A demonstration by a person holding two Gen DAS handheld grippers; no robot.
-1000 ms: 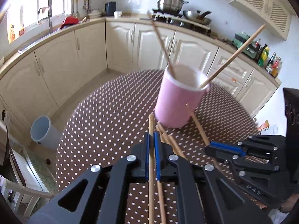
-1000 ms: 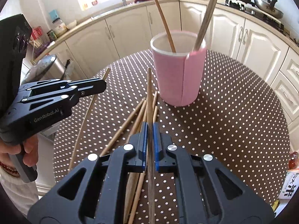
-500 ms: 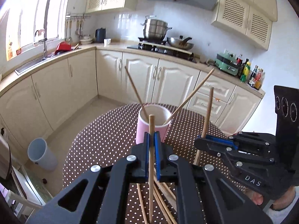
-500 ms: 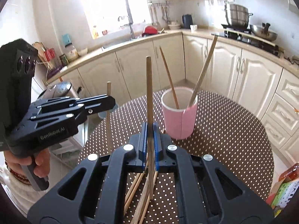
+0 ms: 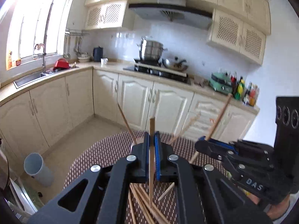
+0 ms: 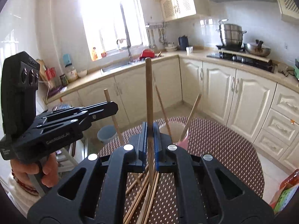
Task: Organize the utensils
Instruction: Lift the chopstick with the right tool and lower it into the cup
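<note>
My left gripper (image 5: 151, 145) is shut on one wooden chopstick (image 5: 151, 128), held upright above the table. My right gripper (image 6: 149, 138) is shut on another chopstick (image 6: 149, 93), also upright. In the right wrist view the pink cup (image 6: 182, 141) stands just beyond the fingers with two chopsticks (image 6: 162, 108) leaning in it. The left gripper (image 6: 114, 109) hangs to its left. In the left wrist view the cup is hidden behind my fingers, and the right gripper (image 5: 200, 145) hangs to the right. Several loose chopsticks (image 6: 145, 196) lie on the table below.
The round table (image 6: 224, 149) has a brown polka-dot cloth. A colourful box (image 6: 286, 192) sits at its right edge. A grey bin (image 5: 37, 169) stands on the floor to the left. Cream kitchen cabinets (image 5: 134, 100) run behind. A person's hand (image 6: 37, 169) holds the left gripper.
Both grippers have risen from the table, each with its chopstick lifted off the pile, and tilted up. The cup now sits lower and farther in both views.
</note>
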